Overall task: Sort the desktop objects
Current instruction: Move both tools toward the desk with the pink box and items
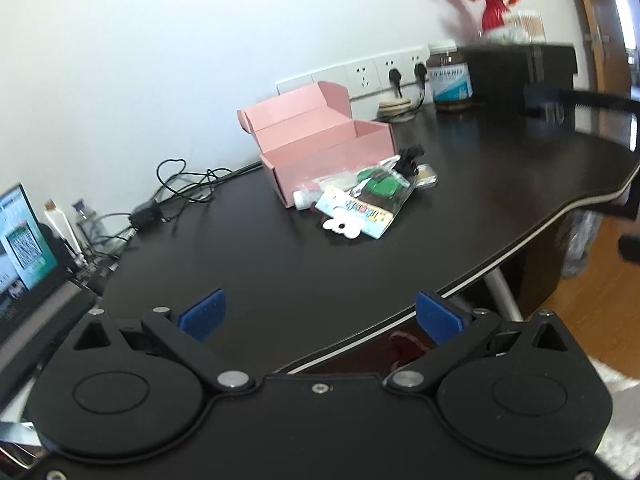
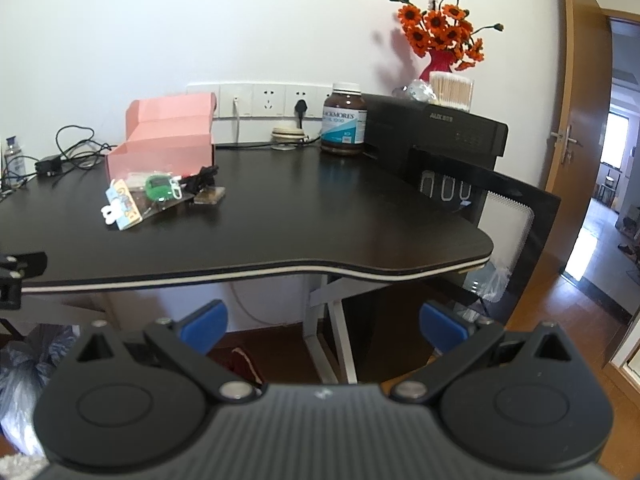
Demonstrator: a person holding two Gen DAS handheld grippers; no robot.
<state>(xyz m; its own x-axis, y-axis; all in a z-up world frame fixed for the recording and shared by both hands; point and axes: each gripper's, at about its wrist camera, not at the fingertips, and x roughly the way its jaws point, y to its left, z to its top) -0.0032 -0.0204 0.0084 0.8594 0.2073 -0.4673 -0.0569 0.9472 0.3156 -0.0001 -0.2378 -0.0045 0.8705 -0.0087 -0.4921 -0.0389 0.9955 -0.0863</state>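
Both grippers wait with fingers spread wide, far from the small objects on the black desk (image 2: 320, 216).

The left gripper (image 1: 320, 316) hangs above the near edge of the desk, its blue pads (image 1: 204, 314) well apart and nothing between them. The right gripper (image 2: 324, 326) is lower than the desk top and in front of its edge, also with its pads (image 2: 206, 326) wide apart and empty. The pile of small objects (image 1: 360, 196) lies well ahead of the left fingers, a little to the right of their middle line; from the right wrist view it is up and to the left (image 2: 160, 196). The pile touches the front of the open pink box (image 1: 320, 152). A brown supplement bottle (image 2: 345, 120) stands near the wall, beside a black printer (image 2: 436, 132).
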